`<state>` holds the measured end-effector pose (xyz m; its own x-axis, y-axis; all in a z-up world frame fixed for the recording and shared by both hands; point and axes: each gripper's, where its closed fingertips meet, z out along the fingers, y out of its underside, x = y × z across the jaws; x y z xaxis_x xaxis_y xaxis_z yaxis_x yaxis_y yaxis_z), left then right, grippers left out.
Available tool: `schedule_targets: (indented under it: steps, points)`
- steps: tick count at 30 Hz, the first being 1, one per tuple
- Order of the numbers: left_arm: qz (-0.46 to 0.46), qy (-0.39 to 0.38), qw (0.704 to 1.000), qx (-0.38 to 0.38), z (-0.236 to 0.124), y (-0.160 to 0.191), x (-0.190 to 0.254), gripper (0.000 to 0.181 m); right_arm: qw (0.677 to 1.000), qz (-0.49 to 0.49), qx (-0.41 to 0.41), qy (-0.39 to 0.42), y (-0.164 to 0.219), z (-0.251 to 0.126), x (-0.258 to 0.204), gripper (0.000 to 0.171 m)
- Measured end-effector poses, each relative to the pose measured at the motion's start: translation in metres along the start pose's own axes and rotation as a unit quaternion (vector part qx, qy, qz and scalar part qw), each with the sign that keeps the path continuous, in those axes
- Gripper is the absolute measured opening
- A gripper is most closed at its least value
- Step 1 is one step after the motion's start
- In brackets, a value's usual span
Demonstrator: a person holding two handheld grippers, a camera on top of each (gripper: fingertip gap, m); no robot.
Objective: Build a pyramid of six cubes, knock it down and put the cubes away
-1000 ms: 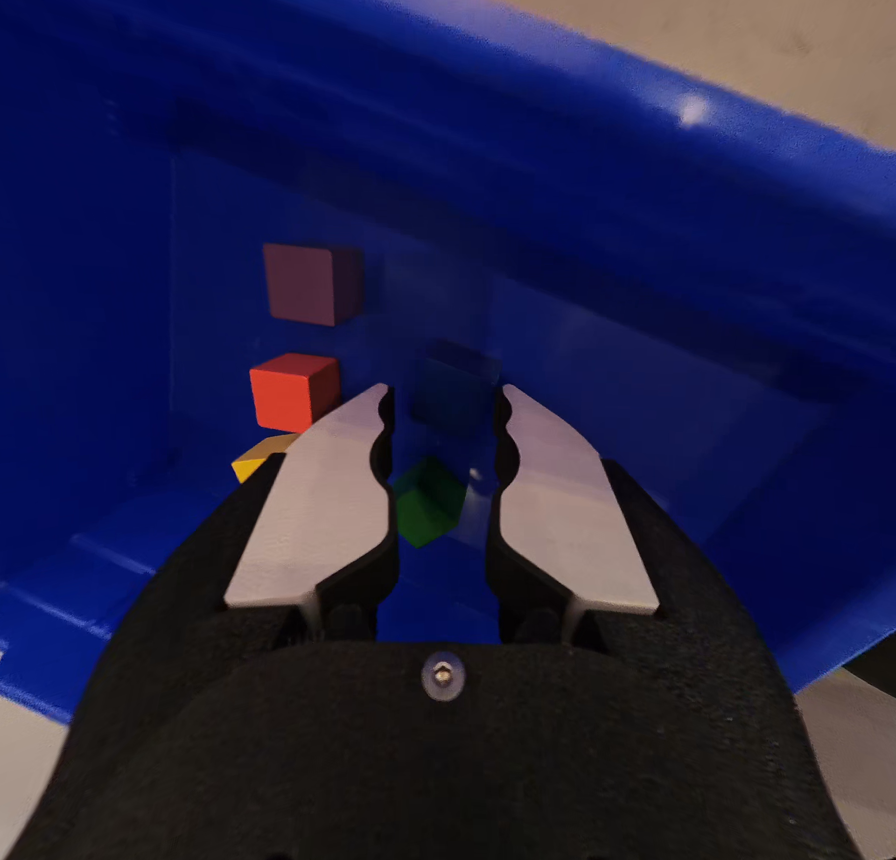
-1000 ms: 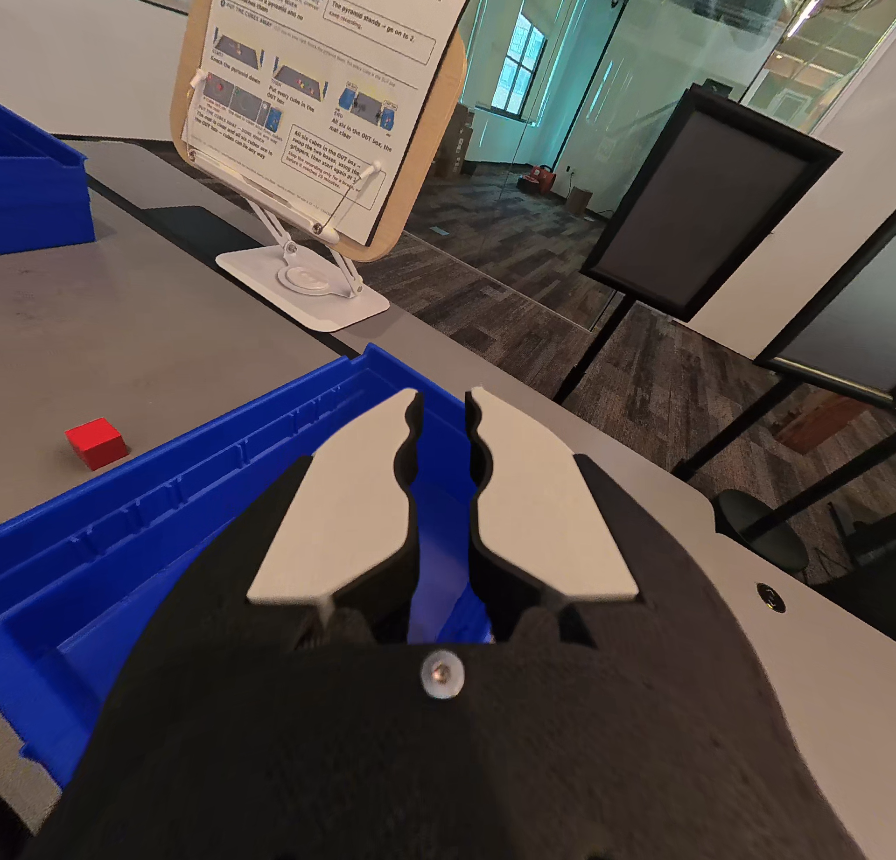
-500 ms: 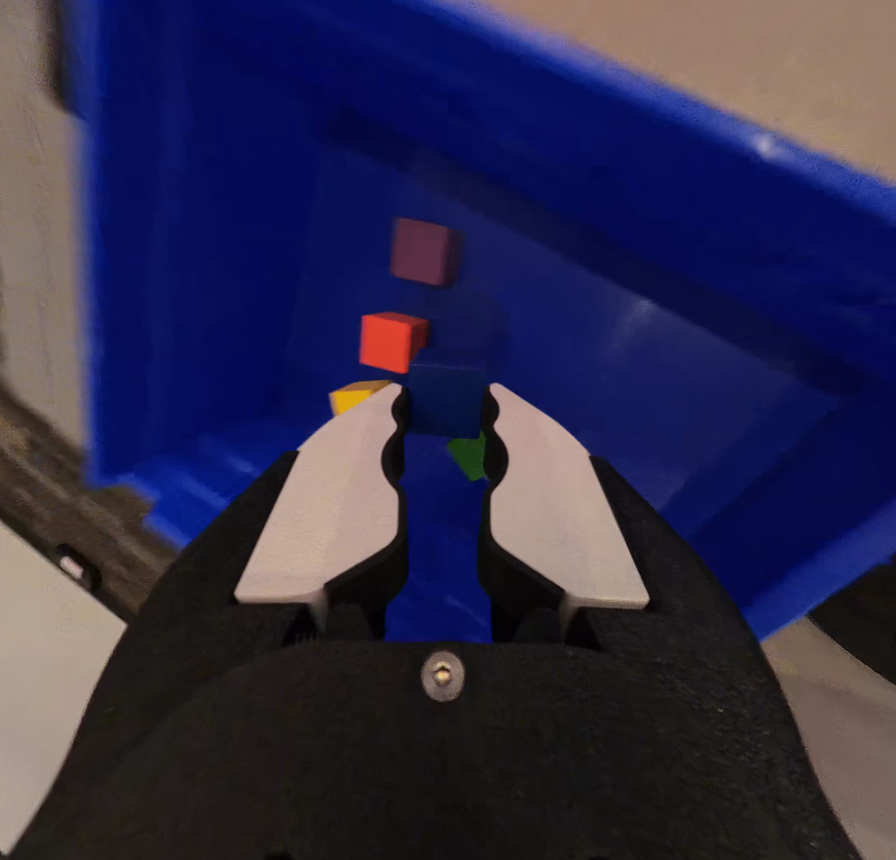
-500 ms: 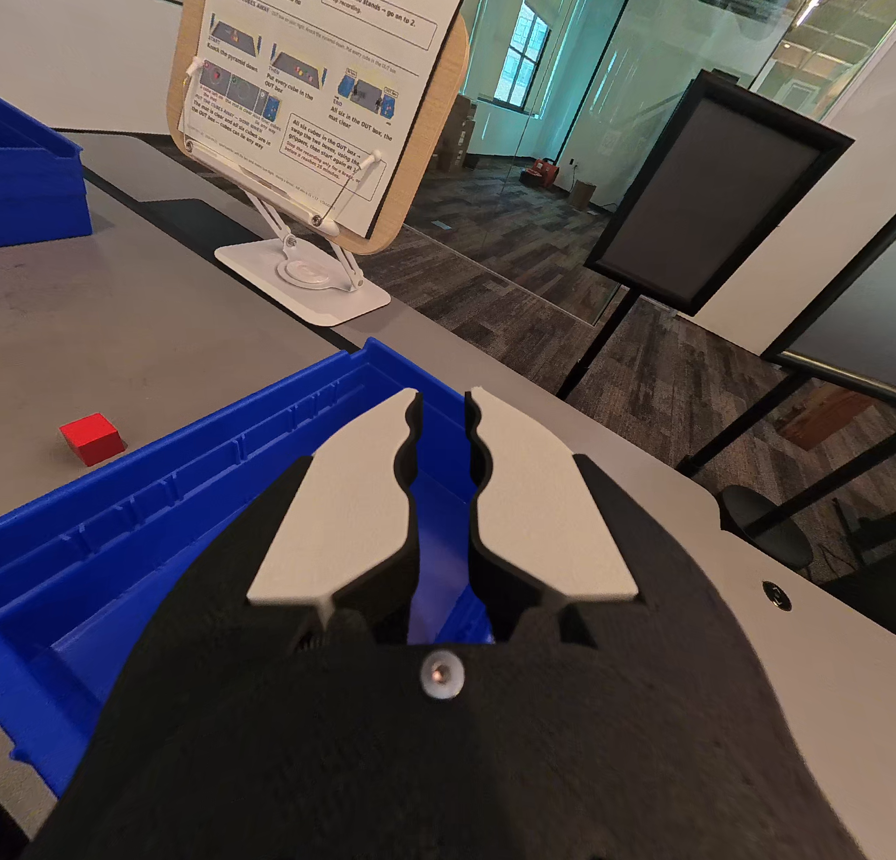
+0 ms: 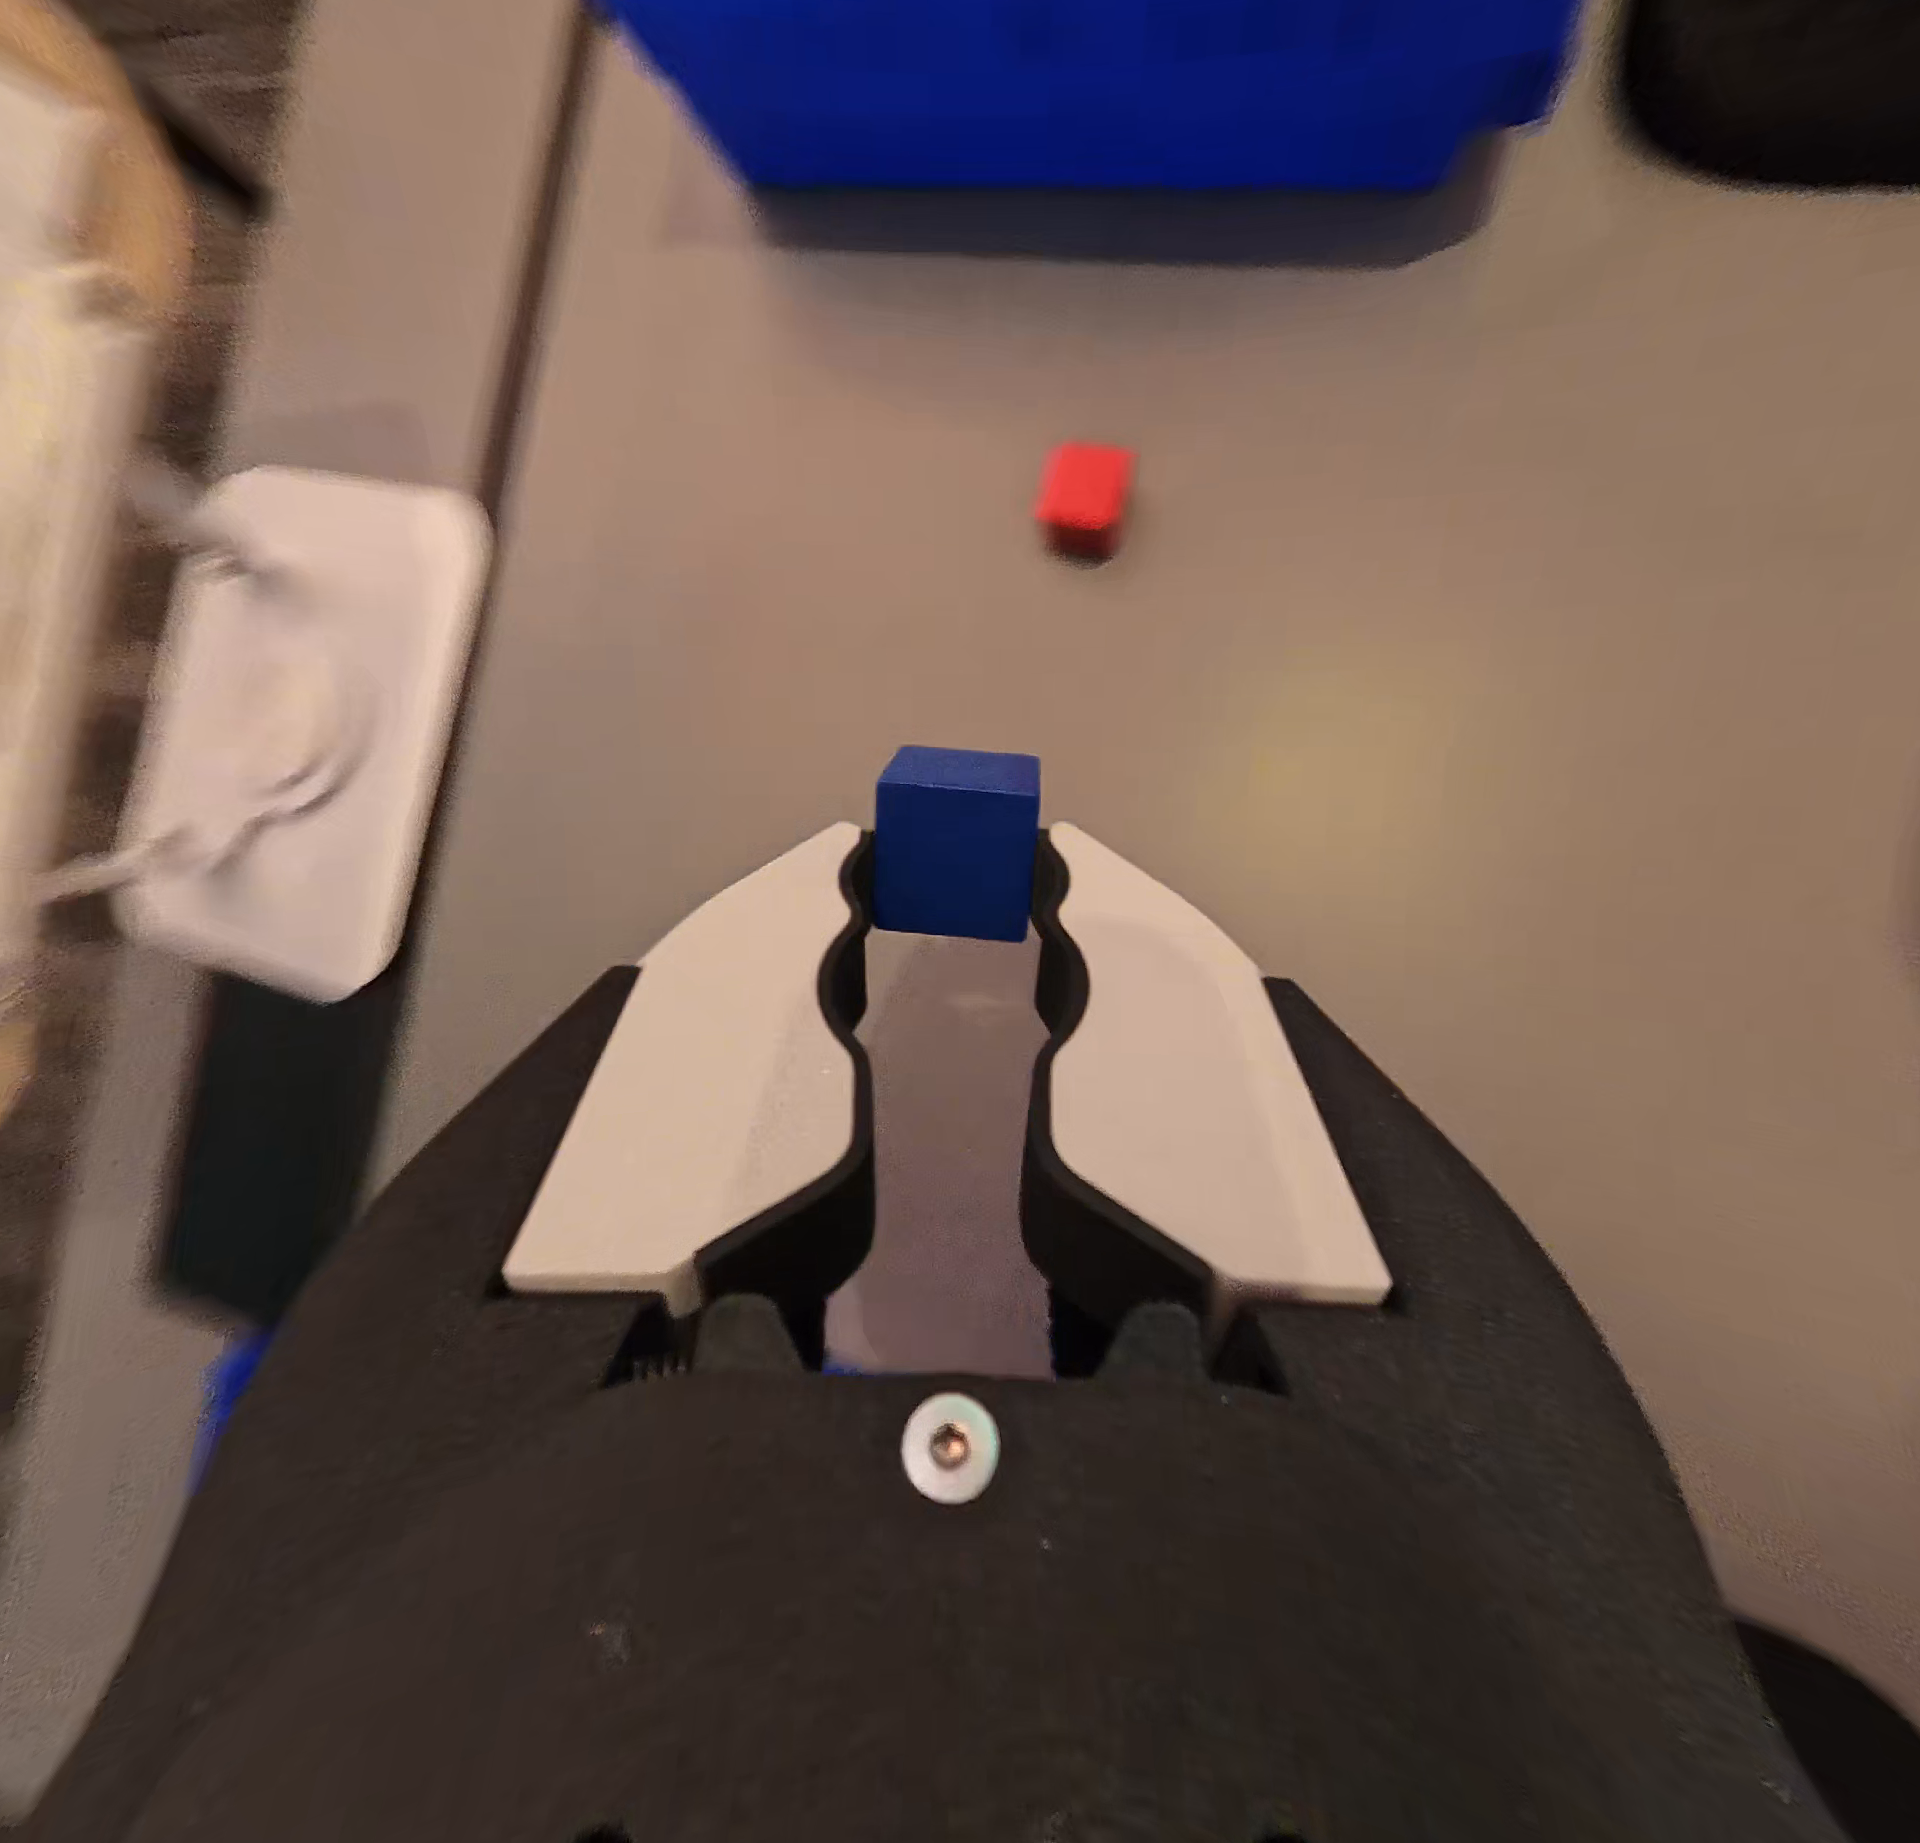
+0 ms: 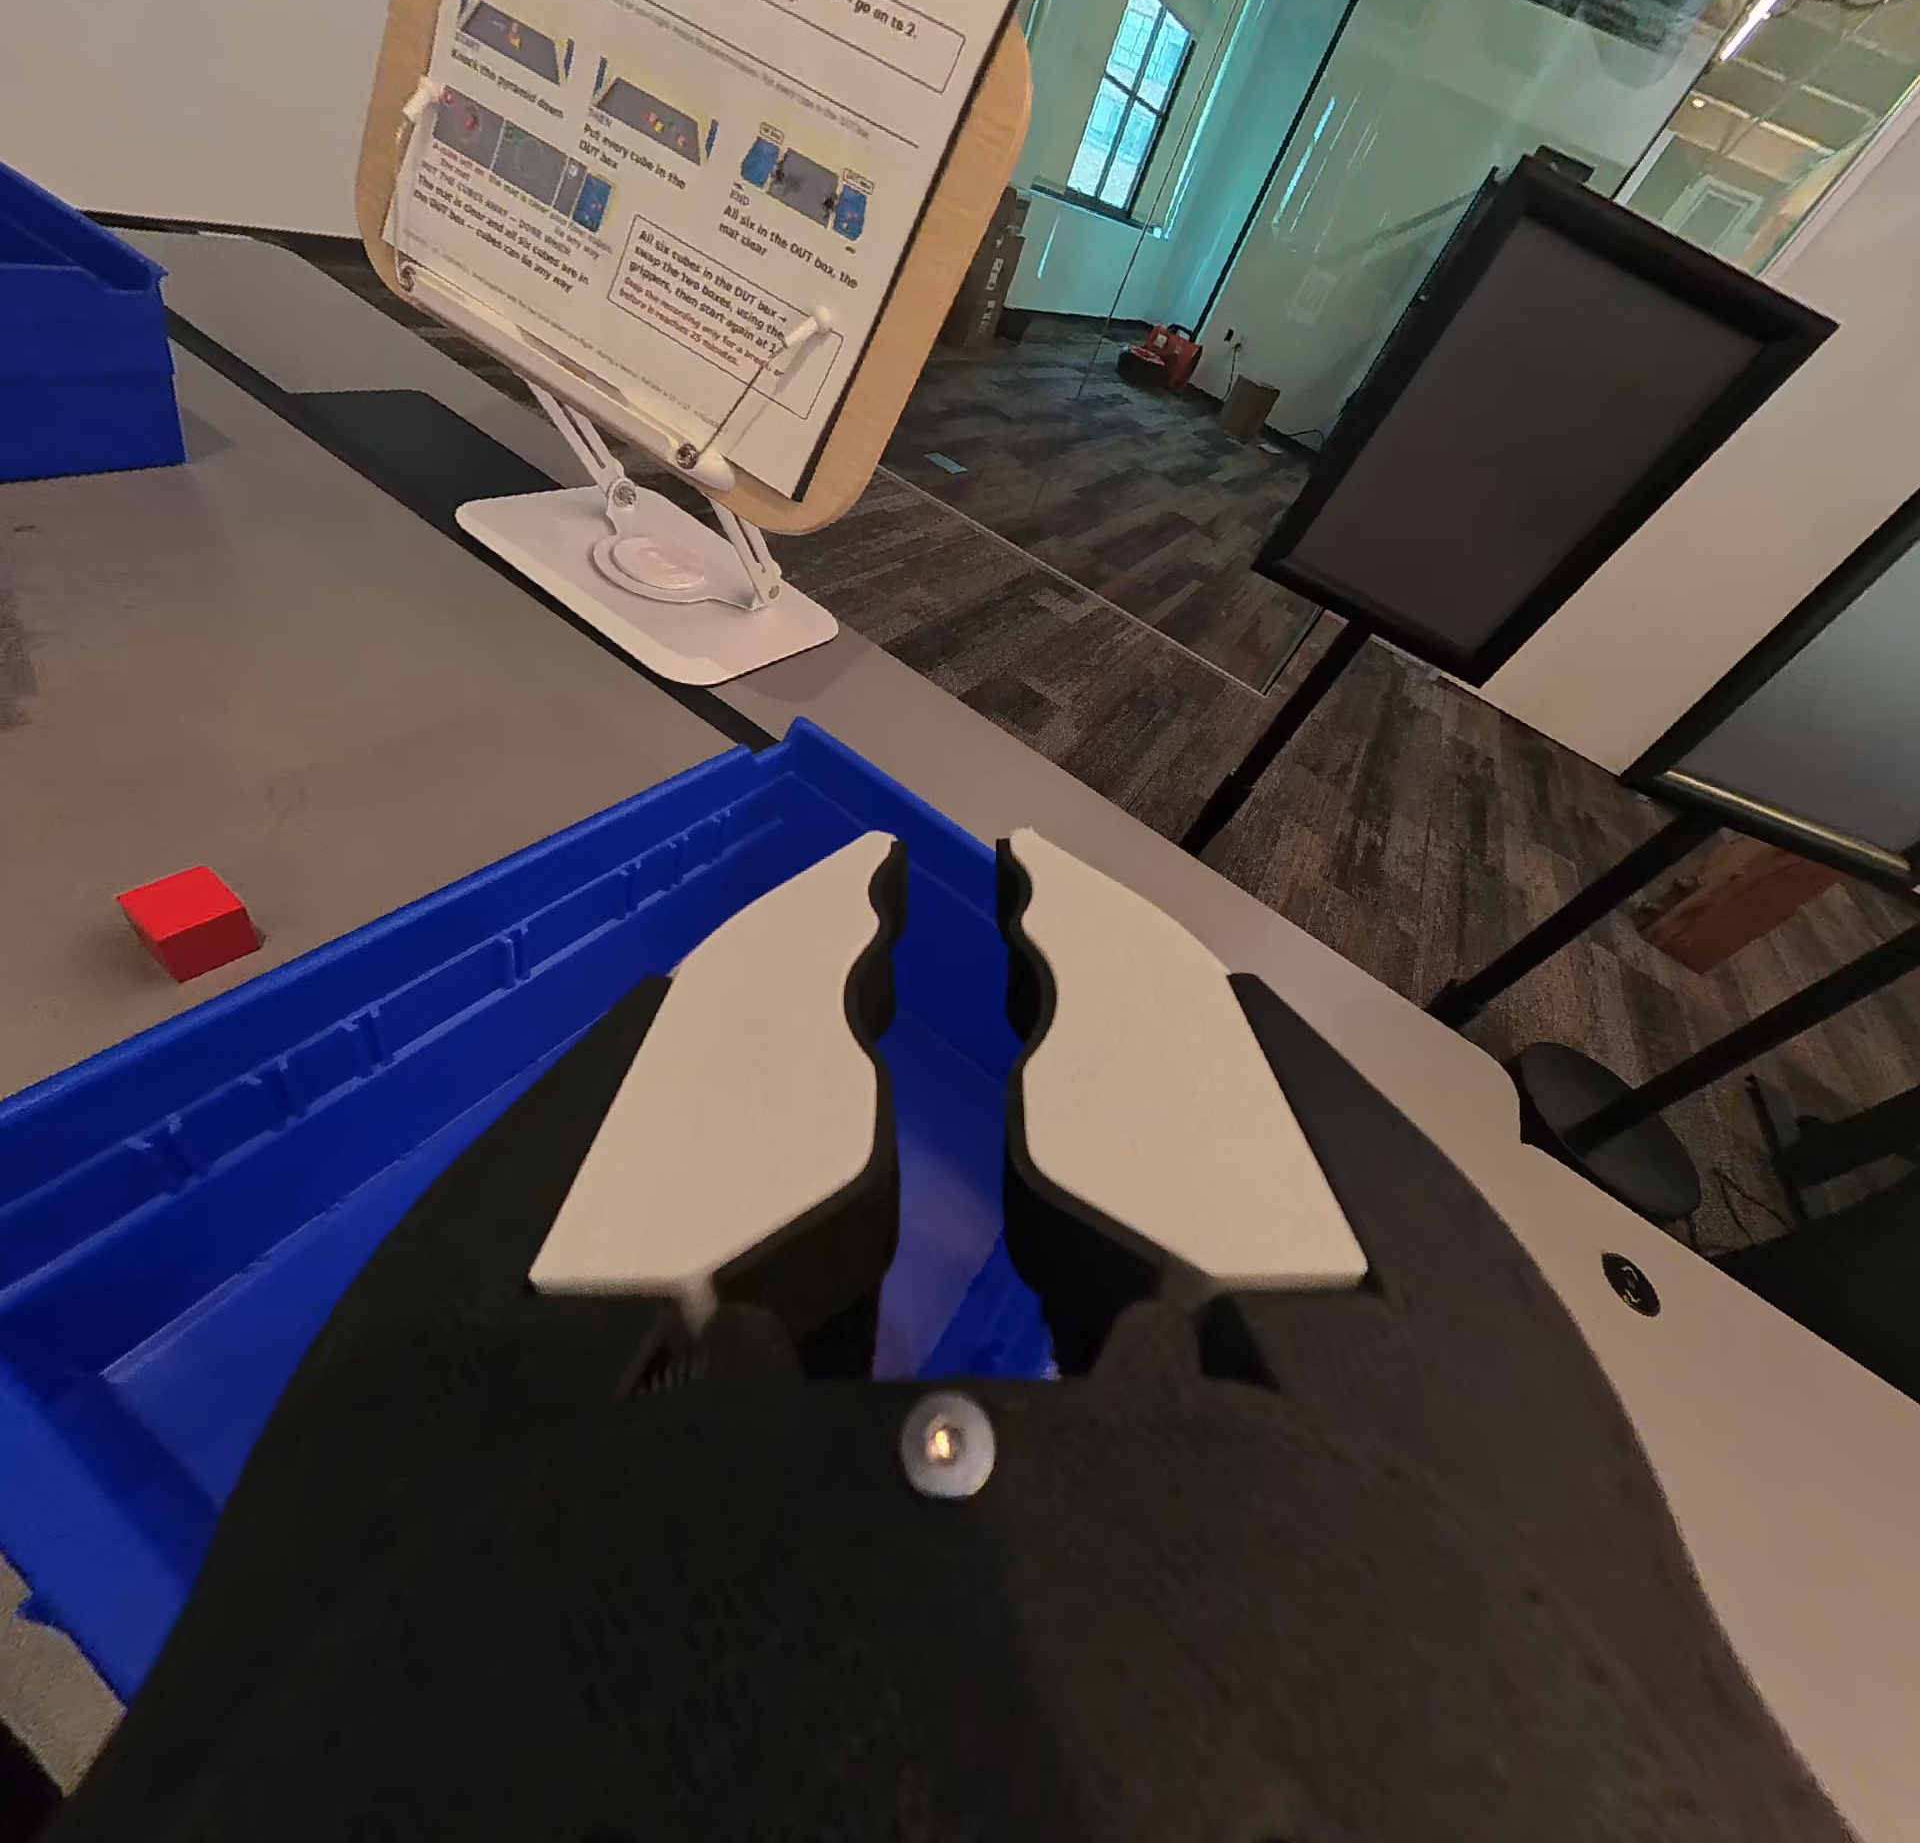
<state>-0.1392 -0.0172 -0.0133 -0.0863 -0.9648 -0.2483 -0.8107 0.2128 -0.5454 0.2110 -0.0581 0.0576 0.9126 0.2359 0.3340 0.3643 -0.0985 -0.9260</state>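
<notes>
Glass partitions and dark wood flooring fill the room behind our grey desk [image 6: 312,671]. On the desk, largest first, we see a blue bin [image 6: 312,1118] directly under our right tongs [image 6: 948,853], and a second blue bin [image 5: 1091,58] at the far edge in the left wrist view. A wooden board carrying an instruction sheet [image 6: 675,183] stands tilted on a white stand [image 6: 665,588] near the desk's edge. Beyond the desk a dark framed panel [image 6: 1507,443] stands on a black pole.

Our right tongs hang above the near bin with a narrow gap between the fingers and nothing in it. Our left tongs [image 5: 956,843] are clamped on a blue cube [image 5: 954,843], held at the fingertips above bare desk. A red cube [image 5: 1084,500] lies alone on the desk, between the held cube and the far bin, apart from both.
</notes>
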Motion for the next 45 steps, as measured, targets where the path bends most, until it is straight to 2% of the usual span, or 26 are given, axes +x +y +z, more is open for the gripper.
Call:
schedule_targets:
  steps: [2, 6, 12, 18, 45]
  points:
    - [0.009, 0.055, 0.998, -0.017, 0.04, -0.008, 0.027, 0.029, 1.0, -0.002, 0.003, -0.002, -0.002, 0.0, -0.002, 0.017]
    - [0.027, 0.063, 0.995, -0.07, 0.102, -0.004, 0.034, 0.028, 1.0, -0.003, 0.01, -0.007, -0.006, -0.001, -0.005, 0.017]
    - [0.019, 0.081, 0.989, -0.125, 0.15, 0.006, 0.032, 0.029, 1.0, 0.002, 0.011, -0.016, -0.004, 0.001, -0.007, 0.017]
    - [0.021, 0.09, 0.987, -0.133, 0.161, 0.003, 0.032, 0.029, 1.0, 0.003, 0.007, -0.022, -0.001, 0.004, -0.008, 0.017]
    - [0.049, 0.089, 0.985, -0.142, 0.168, -0.001, 0.032, 0.029, 0.999, 0.015, 0.006, -0.033, 0.003, 0.004, -0.006, 0.017]
